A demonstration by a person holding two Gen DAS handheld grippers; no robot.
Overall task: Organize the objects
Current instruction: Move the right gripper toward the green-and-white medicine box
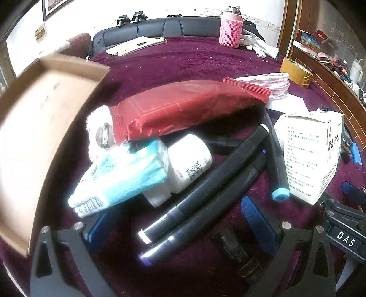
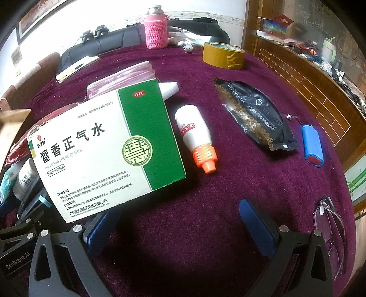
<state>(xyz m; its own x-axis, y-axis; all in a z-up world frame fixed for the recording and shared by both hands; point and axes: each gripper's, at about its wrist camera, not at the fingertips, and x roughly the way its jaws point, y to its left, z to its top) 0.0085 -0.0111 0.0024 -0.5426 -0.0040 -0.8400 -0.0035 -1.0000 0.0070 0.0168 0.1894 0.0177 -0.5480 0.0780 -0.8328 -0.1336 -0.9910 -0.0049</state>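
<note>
A black sofa runs behind the bench's far edge, with a framed picture on the white wall above it. Along the right edge stands a wooden brick-patterned counter — cluttered on top, a green-lidded kettle among the mess.

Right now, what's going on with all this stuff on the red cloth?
Someone is sorting clutter with two hand-held grippers. Both are open and hold nothing. The left gripper hovers over a pile: black markers, a white bottle, a tissue pack and a red packet, beside a cardboard box. The right gripper faces bare cloth, with a medicine box just left of it and a dropper bottle ahead.
</note>
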